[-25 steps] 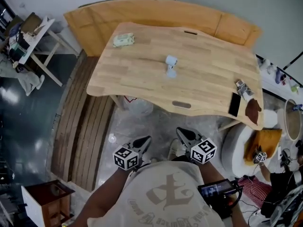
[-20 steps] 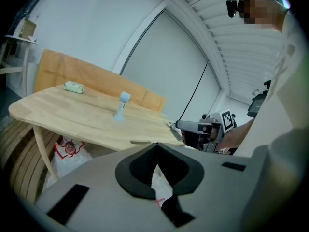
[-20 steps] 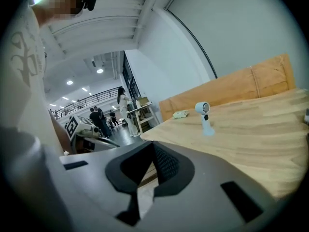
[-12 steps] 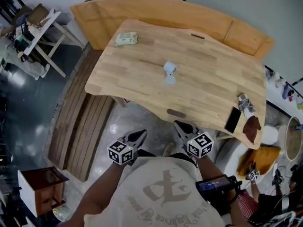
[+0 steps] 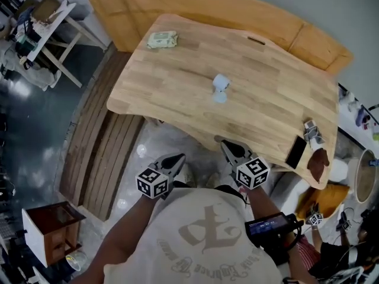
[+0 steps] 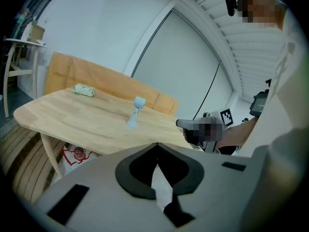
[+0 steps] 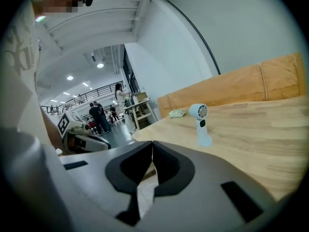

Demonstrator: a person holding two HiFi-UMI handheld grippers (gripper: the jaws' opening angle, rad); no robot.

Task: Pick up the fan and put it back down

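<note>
A small pale-blue hand fan [image 5: 220, 87] stands upright near the middle of the wooden table [image 5: 172, 99]. It also shows in the left gripper view, fan [image 6: 134, 111], and in the right gripper view, fan [image 7: 200, 122]. My left gripper [image 5: 173, 161] is held over the floor, short of the table's near edge, jaws shut and empty. My right gripper [image 5: 227, 147] is just at that near edge, also shut with nothing in it. Both point toward the table, well apart from the fan. Each gripper's own view shows its jaws touching: left gripper [image 6: 156, 146], right gripper [image 7: 152, 144].
A green packet [image 5: 161, 39] lies at the table's far left. A black phone [image 5: 294, 151], a small folded object [image 5: 312, 132] and a brown item [image 5: 317, 158] sit at its right end. A wooden bench [image 5: 237, 10] curves behind. People [image 7: 96, 115] stand far off.
Both grippers have moved forward toward the table's near edge, still shut. The table and fan now sit closer in the head view.
</note>
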